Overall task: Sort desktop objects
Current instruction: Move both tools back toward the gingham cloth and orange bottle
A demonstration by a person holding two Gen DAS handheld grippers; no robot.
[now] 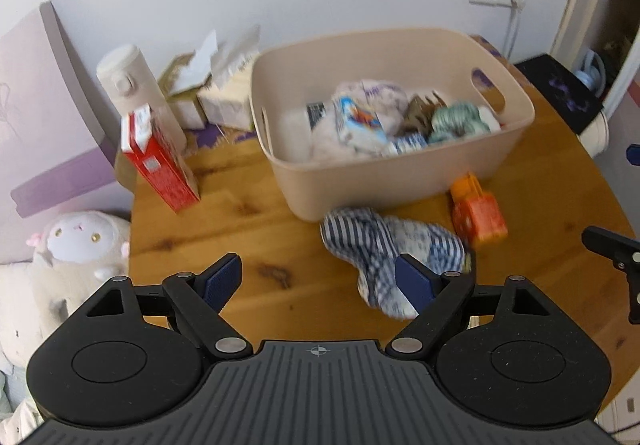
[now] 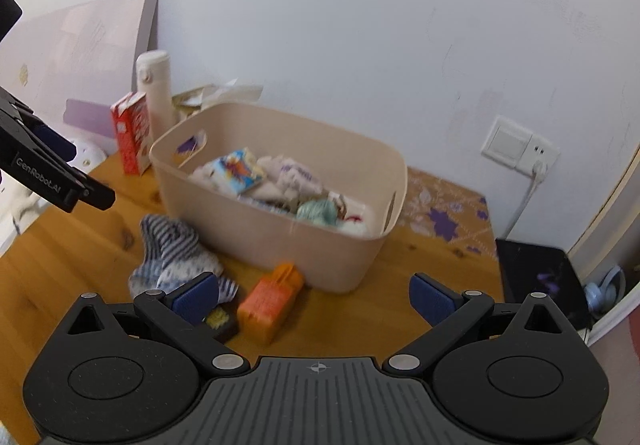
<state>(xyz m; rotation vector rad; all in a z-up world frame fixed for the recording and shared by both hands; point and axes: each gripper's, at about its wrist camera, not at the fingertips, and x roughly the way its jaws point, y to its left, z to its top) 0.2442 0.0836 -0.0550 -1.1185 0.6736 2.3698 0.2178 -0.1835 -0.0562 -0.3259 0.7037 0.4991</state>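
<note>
Both tongs are held apart above the wooden tabletop (image 1: 248, 229), and nothing is gripped by either. The left tongs (image 1: 320, 281) are seen over the near part of the tabletop, with a striped sock (image 1: 372, 241) lying just beyond the right pad. The right tongs (image 2: 316, 299) are seen with an orange toy (image 2: 272, 301) between and beyond the fingers.

A beige bin (image 1: 400, 173) is set at the far middle of the tabletop, and a mix of small things is held in it: a blue picture box (image 1: 358, 119), pale cloth and a green yarn ball (image 1: 456, 119). The sock and the toy are found just near of the bin, the toy to the right of the sock. A small dark block (image 2: 222, 321) is seen beside the toy.

Left of the bin a red carton (image 1: 160, 161) is stood upright, with a white bottle (image 1: 136, 89) behind it and tissue boxes (image 1: 212, 93) further back against the wall
</note>
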